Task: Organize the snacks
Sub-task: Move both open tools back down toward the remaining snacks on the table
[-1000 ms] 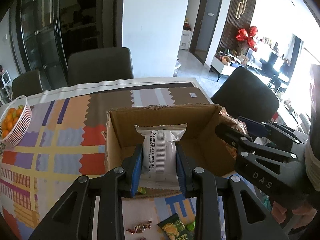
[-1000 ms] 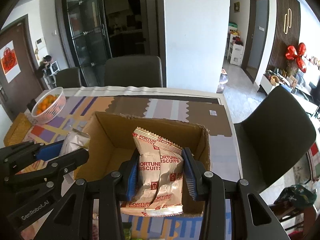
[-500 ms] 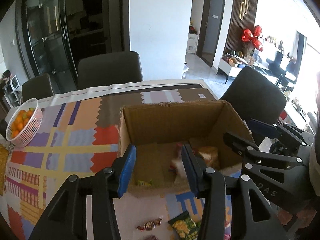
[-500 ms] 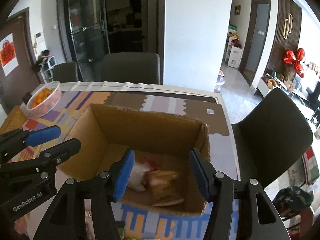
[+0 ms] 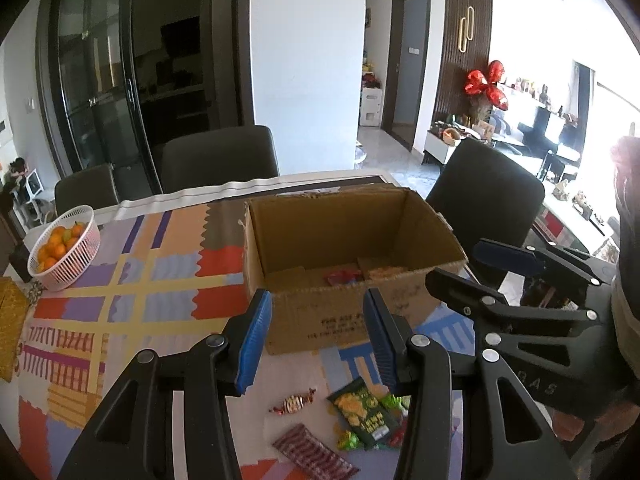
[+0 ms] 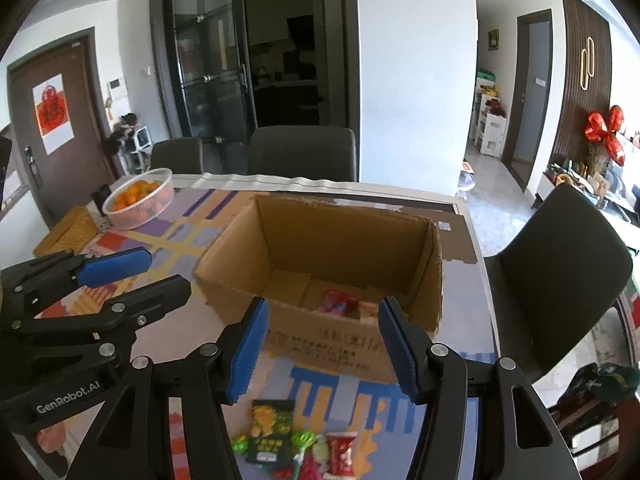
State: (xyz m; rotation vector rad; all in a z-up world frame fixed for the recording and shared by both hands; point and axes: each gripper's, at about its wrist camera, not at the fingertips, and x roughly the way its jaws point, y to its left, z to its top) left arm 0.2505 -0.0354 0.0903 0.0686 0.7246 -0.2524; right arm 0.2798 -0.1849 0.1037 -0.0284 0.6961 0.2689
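An open cardboard box (image 5: 348,312) (image 6: 328,340) stands on the patterned table with snack packets (image 5: 344,278) (image 6: 340,304) lying on its floor. My left gripper (image 5: 318,340) is open and empty, above the table in front of the box. My right gripper (image 6: 322,348) is open and empty, also in front of the box. Loose snacks lie on the table near me: a green packet (image 5: 362,410) (image 6: 270,428), a wrapped candy (image 5: 292,400), a dark red striped packet (image 5: 314,456) and a red packet (image 6: 340,454).
A white basket of oranges (image 5: 64,248) (image 6: 140,198) stands at the table's far left. Dark chairs (image 5: 220,158) (image 6: 560,272) stand behind and to the right of the table. A yellow mat (image 5: 10,328) lies at the left edge.
Both grippers opened and dropped their packets, the white one and the Fortune Biscuits one, into the box. Both then drew back toward me, bringing loose snacks on the table into view.
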